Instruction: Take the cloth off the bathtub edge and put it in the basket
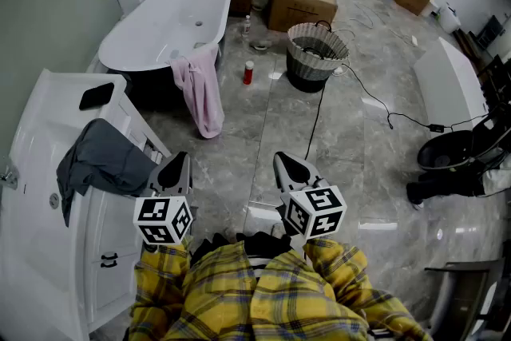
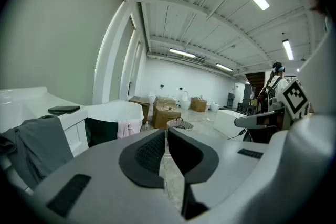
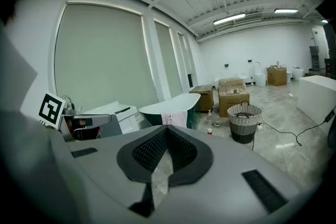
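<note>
2 grippers held low, close to body, pointing forward: left gripper (image 1: pixel 177 165), right gripper (image 1: pixel 283 164). Fingers (image 2: pixel 147 152) on both clenched tip to tip, nothing between them. Carry pose, no grasp begun.

Pink cloth (image 1: pixel 200 96) draped over near rim of freestanding bathtub (image 1: pixel 160 20), most of it hanging down outside toward floor. Held only by own weight over rim, so probably lifts straight off.

Wicker basket (image 1: pixel 316 52) upright on floor, right of tub, well apart from cloth, mouth facing up: easy drop target. Red can (image 1: pixel 248 73) on floor between cloth and basket, worth skirting.

Grey garment (image 1: pixel 100 160) draped on white unit (image 1: pixel 40 116) just beside left gripper. Likely not the target.

Task not started. Needs walk-up, then fingers released before pinching cloth's top fold.
</note>
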A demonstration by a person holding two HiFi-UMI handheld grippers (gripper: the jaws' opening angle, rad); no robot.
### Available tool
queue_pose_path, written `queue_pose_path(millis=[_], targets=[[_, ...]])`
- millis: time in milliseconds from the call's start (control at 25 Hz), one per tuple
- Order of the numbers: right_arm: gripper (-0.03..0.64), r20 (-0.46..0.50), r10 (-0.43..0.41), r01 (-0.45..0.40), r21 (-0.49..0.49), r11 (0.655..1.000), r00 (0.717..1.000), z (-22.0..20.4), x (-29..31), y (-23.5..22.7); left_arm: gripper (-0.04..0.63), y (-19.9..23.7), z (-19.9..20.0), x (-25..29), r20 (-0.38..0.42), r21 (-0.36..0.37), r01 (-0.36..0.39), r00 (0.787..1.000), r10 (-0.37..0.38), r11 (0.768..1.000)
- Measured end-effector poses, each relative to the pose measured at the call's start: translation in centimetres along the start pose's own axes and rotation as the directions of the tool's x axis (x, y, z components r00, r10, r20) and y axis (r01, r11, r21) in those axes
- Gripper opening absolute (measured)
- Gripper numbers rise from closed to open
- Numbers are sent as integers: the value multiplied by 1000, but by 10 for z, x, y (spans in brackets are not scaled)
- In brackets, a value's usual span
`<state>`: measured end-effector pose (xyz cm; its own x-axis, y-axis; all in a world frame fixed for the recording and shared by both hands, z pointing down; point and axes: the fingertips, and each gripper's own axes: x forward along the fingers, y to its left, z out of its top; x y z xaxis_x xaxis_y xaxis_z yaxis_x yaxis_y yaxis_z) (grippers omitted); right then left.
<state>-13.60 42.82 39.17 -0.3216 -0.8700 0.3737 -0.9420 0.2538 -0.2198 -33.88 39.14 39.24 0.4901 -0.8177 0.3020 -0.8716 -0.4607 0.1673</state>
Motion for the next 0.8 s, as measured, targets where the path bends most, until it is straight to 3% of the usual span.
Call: queue_pose_path(millis=[280, 560, 800], targets=[[25, -4, -1, 1, 5, 1000, 1000, -2, 10, 10, 34, 7, -3, 0, -27, -48, 51, 998, -52, 998], [25, 22, -8, 7, 49, 999, 1000, -3, 15, 13, 34, 21, -6, 2, -34, -20, 32, 999, -32, 999], [26, 4, -14, 14, 44, 999, 1000, -5, 24, 9, 34, 29, -10, 15, -40, -49, 33, 999, -35, 998]])
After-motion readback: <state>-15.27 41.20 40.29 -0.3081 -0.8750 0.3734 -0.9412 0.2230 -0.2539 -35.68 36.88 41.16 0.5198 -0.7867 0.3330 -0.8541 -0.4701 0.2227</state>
